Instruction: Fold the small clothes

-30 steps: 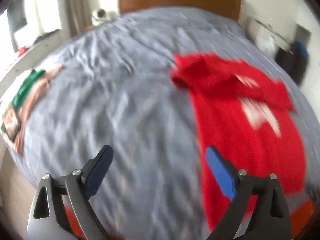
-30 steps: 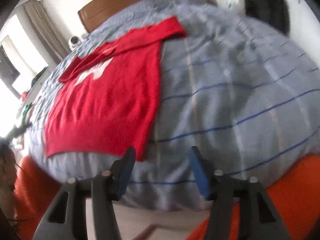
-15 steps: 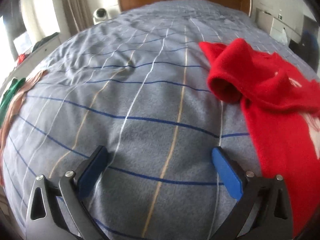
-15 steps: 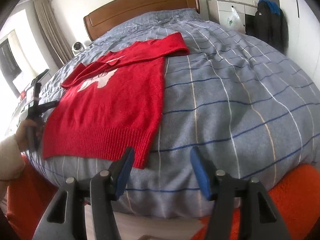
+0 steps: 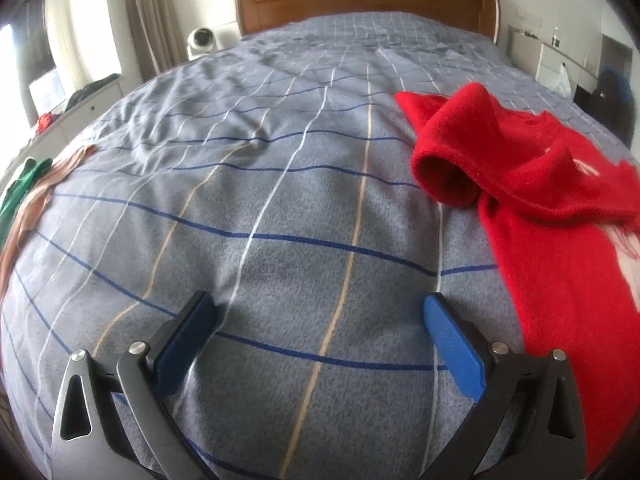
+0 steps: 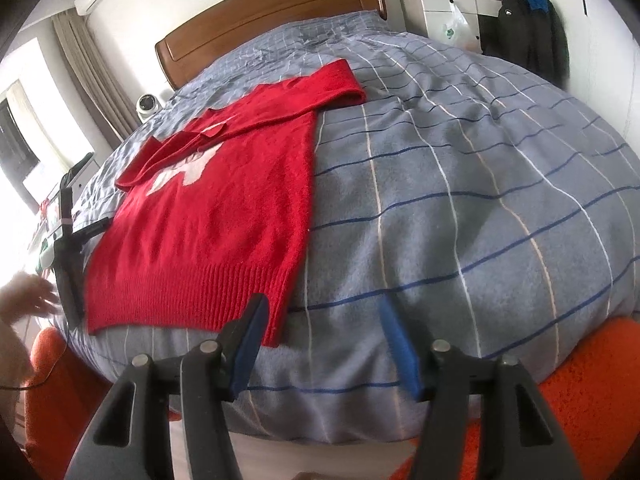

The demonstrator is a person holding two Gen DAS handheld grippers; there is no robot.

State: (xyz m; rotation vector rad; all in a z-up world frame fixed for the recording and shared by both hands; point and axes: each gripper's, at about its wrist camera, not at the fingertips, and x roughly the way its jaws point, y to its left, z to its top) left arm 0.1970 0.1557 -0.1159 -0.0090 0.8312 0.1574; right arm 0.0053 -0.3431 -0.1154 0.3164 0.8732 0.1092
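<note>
One red sweater lies flat on the bed, its ribbed hem at the near edge and its collar toward the far wooden headboard; of its two sleeves, one lies folded across the top and the other is bunched with its cuff open. I count two tools. My left tool hangs over bare blanket just left of the sweater, angled downward, its jaws having just opened to their widest with nothing but blanket between them. My right tool points down at the near right corner of the hem, jaws apart at a middling gap, with nothing clamped; its left finger overlaps the hem corner in view, though I cannot tell whether it touches. One hand shows at the far left of the right view. One pile of green and tan clothes sits at the bed's left edge.
</note>
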